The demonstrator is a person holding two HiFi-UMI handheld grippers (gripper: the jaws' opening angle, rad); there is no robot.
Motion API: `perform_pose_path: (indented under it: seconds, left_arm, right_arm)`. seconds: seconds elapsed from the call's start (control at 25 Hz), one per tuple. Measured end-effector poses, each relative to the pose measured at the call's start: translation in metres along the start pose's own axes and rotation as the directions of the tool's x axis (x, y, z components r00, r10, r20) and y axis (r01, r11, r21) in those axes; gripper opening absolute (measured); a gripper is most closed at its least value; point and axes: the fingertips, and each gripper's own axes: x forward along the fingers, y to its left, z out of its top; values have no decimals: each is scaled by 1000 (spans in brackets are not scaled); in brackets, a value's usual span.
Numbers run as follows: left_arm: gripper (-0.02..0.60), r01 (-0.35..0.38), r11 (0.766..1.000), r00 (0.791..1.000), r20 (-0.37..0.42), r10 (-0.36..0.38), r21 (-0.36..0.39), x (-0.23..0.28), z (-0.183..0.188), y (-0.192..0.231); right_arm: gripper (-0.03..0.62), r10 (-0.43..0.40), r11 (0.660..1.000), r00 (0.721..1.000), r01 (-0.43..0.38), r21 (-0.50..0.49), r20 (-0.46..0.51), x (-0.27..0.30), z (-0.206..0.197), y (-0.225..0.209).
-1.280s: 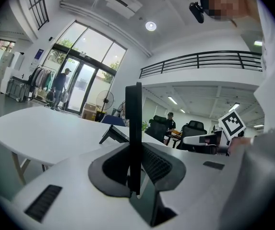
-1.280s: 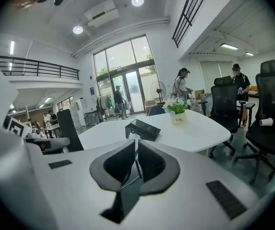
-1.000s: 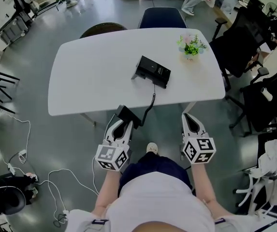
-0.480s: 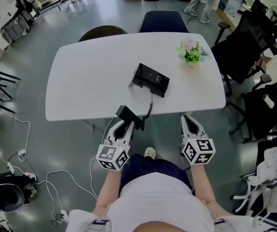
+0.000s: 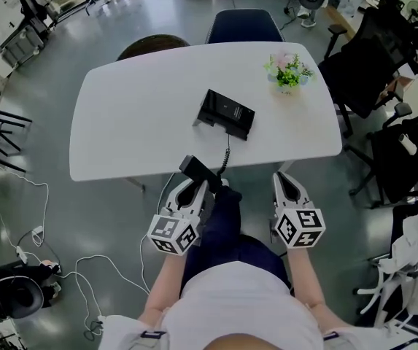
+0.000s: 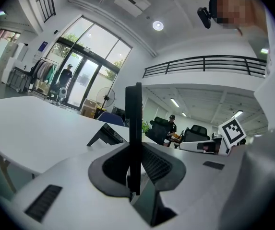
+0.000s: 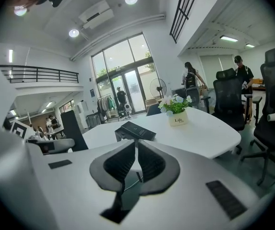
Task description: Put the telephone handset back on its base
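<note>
handset (image 5: 198, 172) in left tool (image 5: 193, 188)

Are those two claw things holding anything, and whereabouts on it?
The left gripper pinches the black telephone handset across its thickness, near one end. The right gripper holds nothing.
</note>
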Motion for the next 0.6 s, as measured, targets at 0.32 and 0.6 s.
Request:
perform_pose_path:
  seconds: [0.32,0.6]
  left_arm:
    - [75,49,998,999,1,-49,-49,16,-4,-9]
    - [75,93,986,995,57,-86,-139,44,7,-9]
  right_arm:
    - [41,-19,999,1000,20,39,-9,2,-10,-12]
    - [41,-2,999,1000,3,34,-28,26,-1,-22]
